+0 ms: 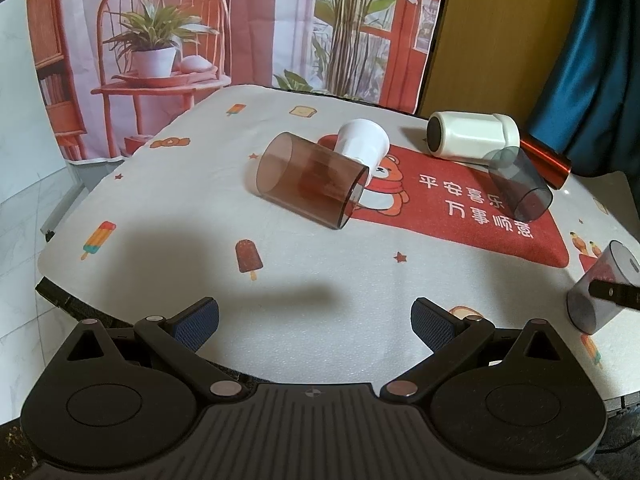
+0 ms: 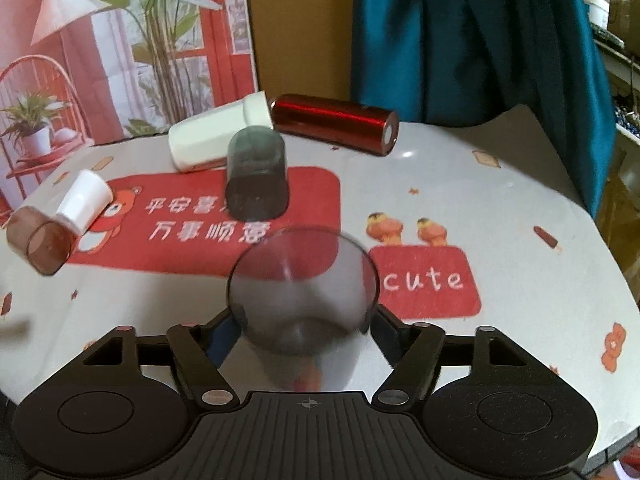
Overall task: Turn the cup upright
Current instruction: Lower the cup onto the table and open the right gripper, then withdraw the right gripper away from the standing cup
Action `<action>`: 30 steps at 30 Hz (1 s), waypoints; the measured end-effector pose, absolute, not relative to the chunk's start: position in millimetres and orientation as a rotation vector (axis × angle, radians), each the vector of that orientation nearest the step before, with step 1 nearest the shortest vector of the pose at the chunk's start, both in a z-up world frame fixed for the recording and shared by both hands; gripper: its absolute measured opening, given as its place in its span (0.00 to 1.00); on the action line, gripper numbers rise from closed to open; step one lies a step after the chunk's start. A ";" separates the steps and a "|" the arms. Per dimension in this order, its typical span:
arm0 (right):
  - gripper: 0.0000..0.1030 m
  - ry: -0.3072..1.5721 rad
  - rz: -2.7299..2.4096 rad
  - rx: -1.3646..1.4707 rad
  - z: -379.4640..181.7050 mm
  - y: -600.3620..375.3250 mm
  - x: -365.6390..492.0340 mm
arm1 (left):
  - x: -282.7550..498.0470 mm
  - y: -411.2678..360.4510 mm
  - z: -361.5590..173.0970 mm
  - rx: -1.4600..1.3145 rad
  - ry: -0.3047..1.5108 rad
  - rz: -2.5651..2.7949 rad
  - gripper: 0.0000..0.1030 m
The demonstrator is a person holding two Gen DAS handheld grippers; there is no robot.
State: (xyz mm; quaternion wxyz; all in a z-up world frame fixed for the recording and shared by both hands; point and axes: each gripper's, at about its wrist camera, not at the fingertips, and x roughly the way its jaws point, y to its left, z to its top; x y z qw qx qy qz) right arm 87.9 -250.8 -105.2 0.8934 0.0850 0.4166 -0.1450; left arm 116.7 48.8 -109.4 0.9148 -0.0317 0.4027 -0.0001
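Observation:
My right gripper (image 2: 304,332) is shut on a clear grey cup (image 2: 304,292) and holds it tilted above the table, its flat base towards the camera. The same cup shows at the right edge of the left wrist view (image 1: 600,288), clamped by a dark finger (image 1: 612,294). My left gripper (image 1: 315,322) is open and empty over the near table edge. A brown clear cup (image 1: 308,180) lies on its side ahead of it, also in the right wrist view (image 2: 40,240).
A small white cup (image 1: 360,144) lies behind the brown one. A white jar (image 1: 472,136), a dark grey cup (image 1: 520,184) and a red metallic cylinder (image 2: 336,122) lie at the back right. The tablecloth (image 1: 200,208) has a red printed patch.

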 end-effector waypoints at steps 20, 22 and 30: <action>1.00 0.951 -0.305 0.274 -75.2 -237.1 55.7 | 113.0 38.9 -83.2 -0.007 0.775 -0.052 1.00; 1.00 0.941 -0.298 0.283 -66.1 -234.4 49.9 | 111.1 34.3 -74.3 0.023 0.759 -0.057 1.00; 1.00 0.877 -0.264 0.277 -27.2 -215.2 22.0 | 94.9 20.6 -37.6 0.075 0.728 -0.108 1.00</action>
